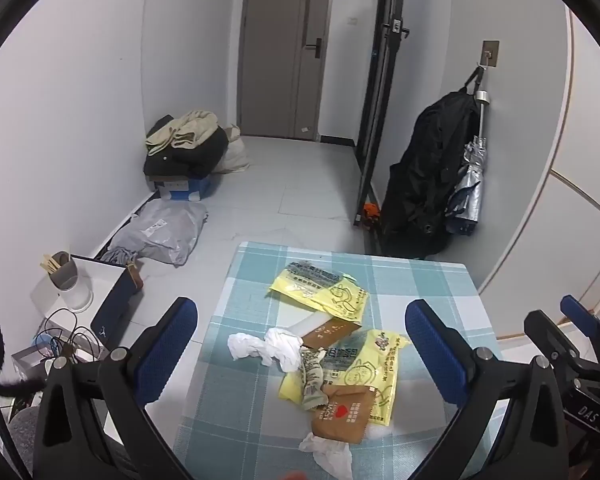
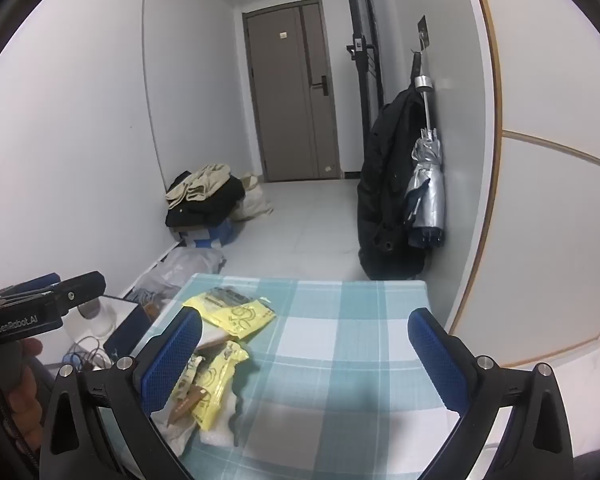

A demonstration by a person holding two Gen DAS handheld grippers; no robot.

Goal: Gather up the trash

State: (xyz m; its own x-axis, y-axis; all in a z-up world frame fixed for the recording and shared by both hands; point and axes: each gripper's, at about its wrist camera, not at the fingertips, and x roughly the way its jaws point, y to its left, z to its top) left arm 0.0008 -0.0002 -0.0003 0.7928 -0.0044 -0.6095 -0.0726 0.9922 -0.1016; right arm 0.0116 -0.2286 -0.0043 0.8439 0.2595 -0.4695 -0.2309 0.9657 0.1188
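Trash lies on a table with a blue checked cloth (image 1: 420, 280): a yellow wrapper (image 1: 324, 288) at the far side, a second yellow wrapper (image 1: 364, 376), crumpled white tissue (image 1: 268, 346), a brown packet (image 1: 340, 416) and a white plastic scrap (image 1: 332, 454) near the front. My left gripper (image 1: 300, 356) is open and empty, held above the pile. My right gripper (image 2: 304, 356) is open and empty over the bare cloth (image 2: 340, 336), to the right of the trash; the yellow wrappers (image 2: 236, 312) show by its left finger.
A low side table (image 1: 104, 280) with a cup of sticks, cables and a box stands left of the table. Clothes on a box (image 1: 184, 148) and a grey bag (image 1: 164, 232) lie on the floor. A black bag and umbrella (image 1: 436, 176) hang on the right wall.
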